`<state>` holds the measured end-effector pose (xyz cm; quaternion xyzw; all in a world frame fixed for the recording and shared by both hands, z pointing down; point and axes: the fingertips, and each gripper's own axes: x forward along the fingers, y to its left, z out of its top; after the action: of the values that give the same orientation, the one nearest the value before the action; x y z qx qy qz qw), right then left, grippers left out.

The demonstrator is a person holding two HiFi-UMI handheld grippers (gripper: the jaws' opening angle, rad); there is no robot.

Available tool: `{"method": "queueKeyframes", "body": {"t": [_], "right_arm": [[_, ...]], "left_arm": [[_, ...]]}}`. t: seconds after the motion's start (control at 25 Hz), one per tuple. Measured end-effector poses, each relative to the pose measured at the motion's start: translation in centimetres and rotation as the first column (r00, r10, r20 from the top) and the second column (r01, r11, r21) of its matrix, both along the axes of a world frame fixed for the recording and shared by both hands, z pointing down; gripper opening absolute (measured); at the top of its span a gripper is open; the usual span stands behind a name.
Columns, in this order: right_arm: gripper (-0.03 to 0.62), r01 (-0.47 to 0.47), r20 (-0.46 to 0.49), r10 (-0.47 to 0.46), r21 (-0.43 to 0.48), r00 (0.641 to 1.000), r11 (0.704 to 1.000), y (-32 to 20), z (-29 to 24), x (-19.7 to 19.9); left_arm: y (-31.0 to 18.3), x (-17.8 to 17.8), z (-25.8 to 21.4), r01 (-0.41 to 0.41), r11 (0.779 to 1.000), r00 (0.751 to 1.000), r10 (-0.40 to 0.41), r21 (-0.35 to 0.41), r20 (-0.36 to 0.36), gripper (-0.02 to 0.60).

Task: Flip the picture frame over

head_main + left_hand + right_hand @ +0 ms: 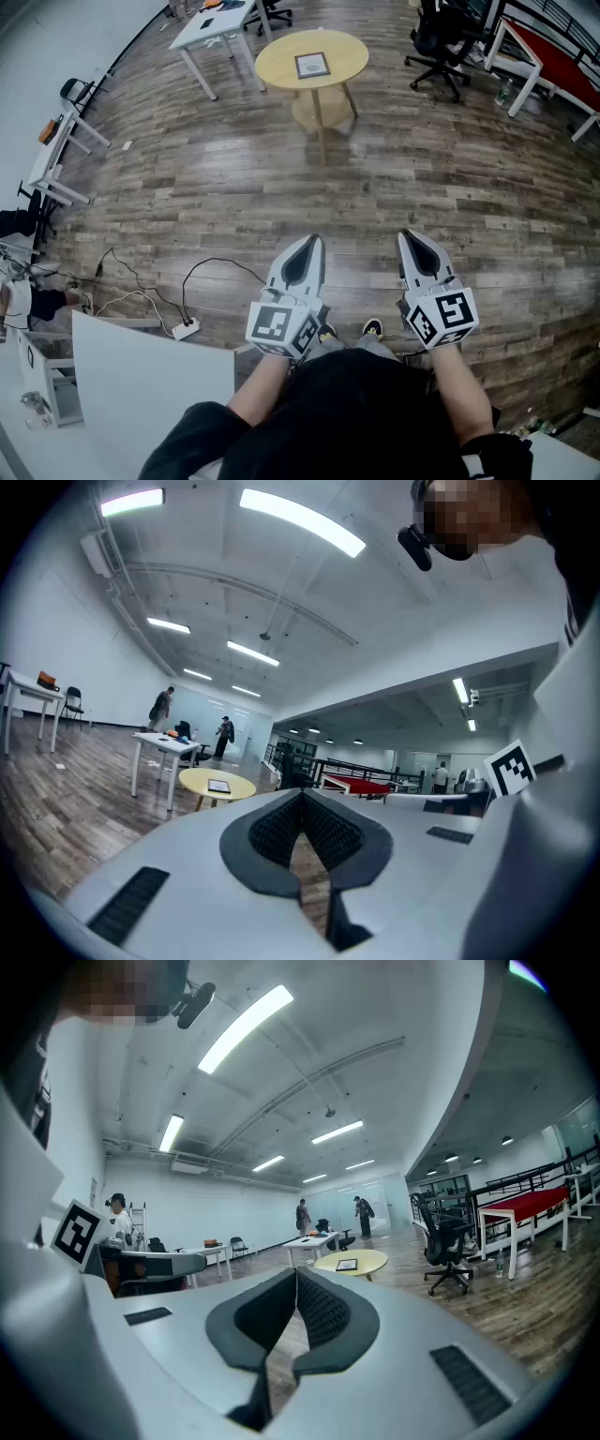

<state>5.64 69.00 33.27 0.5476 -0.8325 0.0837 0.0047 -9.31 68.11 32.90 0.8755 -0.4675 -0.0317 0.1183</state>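
A dark-rimmed picture frame [312, 65] lies flat on a round yellow table [281, 67] far ahead across the wooden floor. It also shows small in the left gripper view as the picture frame [218, 786] and in the right gripper view as the picture frame [347, 1264]. My left gripper [312, 240] and right gripper [409, 234] are held close to the body, pointing level toward the table, far short of it. Both are shut with nothing between the jaws.
A white desk [214, 28] stands left of the round table, black office chairs [441, 47] and a red-topped table [553, 56] to the right. Cables and a power strip [185, 329] lie on the floor at left. Two people [302, 1215] stand far off.
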Motion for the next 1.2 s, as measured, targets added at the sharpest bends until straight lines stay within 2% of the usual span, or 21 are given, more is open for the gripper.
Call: {"method": "queueKeyframes", "body": {"t": [0.2, 0.4, 0.84, 1.2], "right_arm": [[0.018, 0.009, 0.002, -0.009, 0.013, 1.0, 1.0, -0.1, -0.3, -1.3], [0.018, 0.013, -0.061, -0.01, 0.057, 0.998, 0.998, 0.3, -0.7, -3.4], [0.018, -0.013, -0.05, 0.015, 0.037, 0.999, 0.999, 0.2, -0.6, -5.9], [0.018, 0.033, -0.028, -0.032, 0.048, 0.999, 0.998, -2.7, -0.4, -5.1]], "left_arm": [[0.0, -1.1, -0.5, -0.003, 1.0, 1.0, 0.003, 0.007, -0.007, 0.023], [0.3, -2.9, -0.5, -0.01, 1.0, 1.0, 0.01, 0.011, -0.015, 0.023], [0.0, -5.9, -0.1, -0.035, 0.999, 0.999, 0.035, 0.004, -0.028, 0.023], [-2.1, -4.3, 0.0, -0.031, 1.0, 0.999, 0.031, 0.001, -0.029, 0.023]]}}
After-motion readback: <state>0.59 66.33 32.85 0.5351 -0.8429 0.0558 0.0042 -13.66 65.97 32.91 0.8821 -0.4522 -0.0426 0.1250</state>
